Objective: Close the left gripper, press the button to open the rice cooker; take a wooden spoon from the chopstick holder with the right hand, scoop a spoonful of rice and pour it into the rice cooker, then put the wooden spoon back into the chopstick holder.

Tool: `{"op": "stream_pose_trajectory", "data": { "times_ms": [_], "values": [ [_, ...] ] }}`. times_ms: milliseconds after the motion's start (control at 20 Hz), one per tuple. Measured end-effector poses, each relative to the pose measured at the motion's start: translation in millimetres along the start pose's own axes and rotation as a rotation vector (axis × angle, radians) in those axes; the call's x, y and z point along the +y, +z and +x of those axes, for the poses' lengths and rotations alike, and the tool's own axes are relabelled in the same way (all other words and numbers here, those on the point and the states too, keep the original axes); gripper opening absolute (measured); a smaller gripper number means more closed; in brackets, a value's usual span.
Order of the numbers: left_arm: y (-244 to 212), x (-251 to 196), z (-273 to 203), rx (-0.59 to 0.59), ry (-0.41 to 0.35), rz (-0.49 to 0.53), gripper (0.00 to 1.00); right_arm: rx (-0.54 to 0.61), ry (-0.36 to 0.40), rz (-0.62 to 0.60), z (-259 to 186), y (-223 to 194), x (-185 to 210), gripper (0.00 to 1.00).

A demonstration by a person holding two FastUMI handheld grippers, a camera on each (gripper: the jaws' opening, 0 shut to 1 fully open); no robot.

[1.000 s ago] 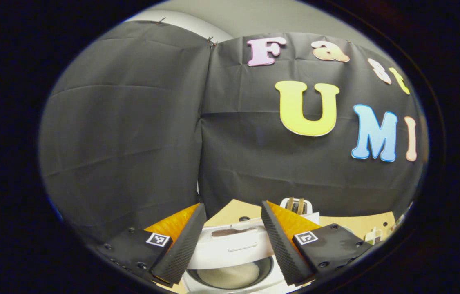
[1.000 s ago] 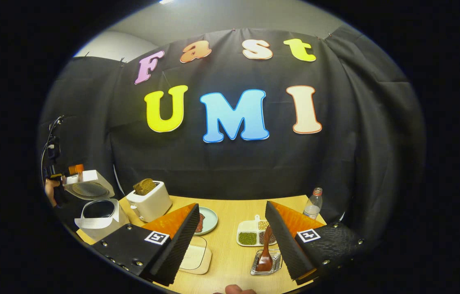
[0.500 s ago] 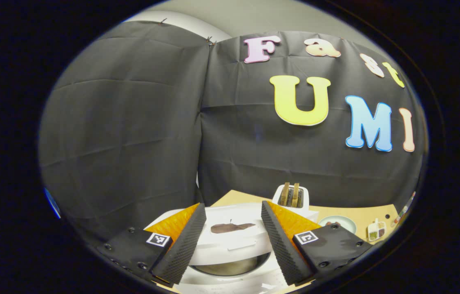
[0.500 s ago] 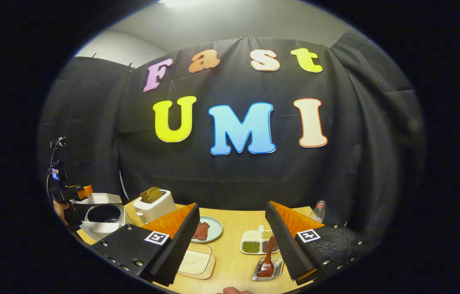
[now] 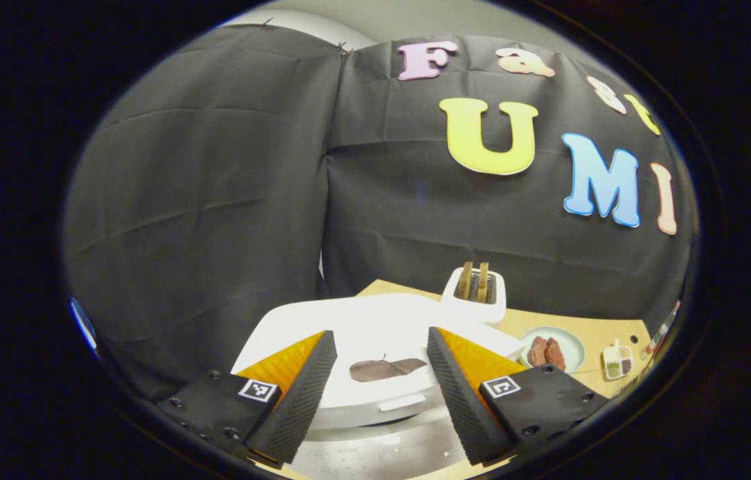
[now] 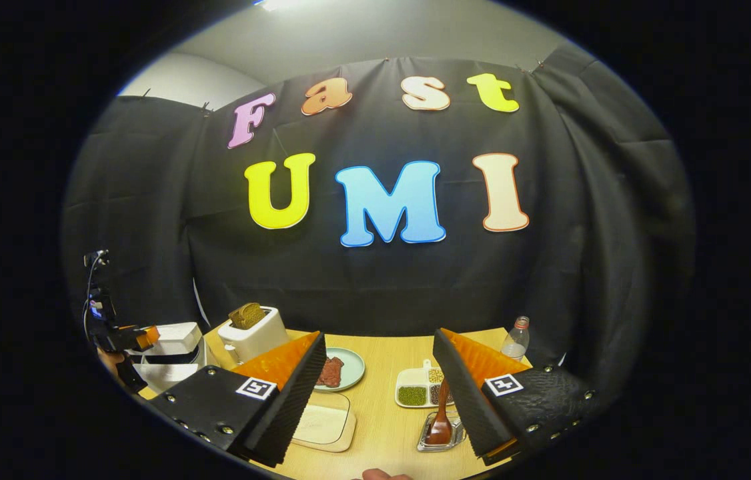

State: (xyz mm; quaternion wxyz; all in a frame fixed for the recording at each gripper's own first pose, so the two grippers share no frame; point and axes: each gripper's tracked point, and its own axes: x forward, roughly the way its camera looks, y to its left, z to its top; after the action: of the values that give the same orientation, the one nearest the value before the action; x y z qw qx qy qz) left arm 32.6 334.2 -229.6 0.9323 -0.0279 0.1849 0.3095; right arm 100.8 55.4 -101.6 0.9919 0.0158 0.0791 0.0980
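Observation:
The white rice cooker (image 5: 375, 327) lies just under my left gripper (image 5: 381, 337), its lid lowered almost flat with a narrow gap along the front. That gripper is open, a finger on either side of a brown mark on the lid. In the right gripper view the cooker (image 6: 172, 347) stands at the far left of the table, with the left gripper (image 6: 139, 335) at its lid. My right gripper (image 6: 379, 337) hangs open above the table with nothing in it. The wooden spoon (image 6: 442, 423) stands in the clear chopstick holder (image 6: 430, 441) beside the right finger. A flat pale container (image 6: 325, 427) lies by the left finger.
A white toaster (image 6: 252, 333) with bread stands next to the cooker. On the wooden table (image 6: 382, 373) are a plate of meat (image 6: 342, 370), a divided dish of beans (image 6: 419, 393) and a small bottle (image 6: 514, 340). A fingertip (image 6: 379, 475) shows at the front edge.
The cooker lid has swung down from upright to almost flat, hiding the rice in the pot. The left gripper followed it down. The right gripper stayed open, with its view shifting slightly.

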Motion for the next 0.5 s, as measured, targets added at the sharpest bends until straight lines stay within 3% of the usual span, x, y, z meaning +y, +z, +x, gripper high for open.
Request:
{"op": "stream_pose_trajectory", "data": {
  "times_ms": [150, 200, 300, 400, 500],
  "values": [
    [-19, -4, 4, 0.064, -0.03, 0.018, 0.92, 0.006, -0.008, 0.004, -3, -3, 1, 0.98],
    [-29, -5, 4, 0.098, -0.04, 0.026, 0.99, 0.01, -0.011, 0.009, -4, -4, 2, 0.98],
    [-48, -5, 5, 0.156, -0.053, 0.028, 0.97, 0.012, -0.012, 0.022, -6, -5, 5, 0.98],
    [-47, -5, 6, 0.142, -0.05, 0.044, 0.93, 0.016, -0.013, 0.019, -8, -6, 7, 0.98],
    [-53, -7, 5, 0.184, -0.047, 0.044, 1.0, 0.016, -0.015, 0.015, -10, -7, 8, 0.98]
  ]
}}
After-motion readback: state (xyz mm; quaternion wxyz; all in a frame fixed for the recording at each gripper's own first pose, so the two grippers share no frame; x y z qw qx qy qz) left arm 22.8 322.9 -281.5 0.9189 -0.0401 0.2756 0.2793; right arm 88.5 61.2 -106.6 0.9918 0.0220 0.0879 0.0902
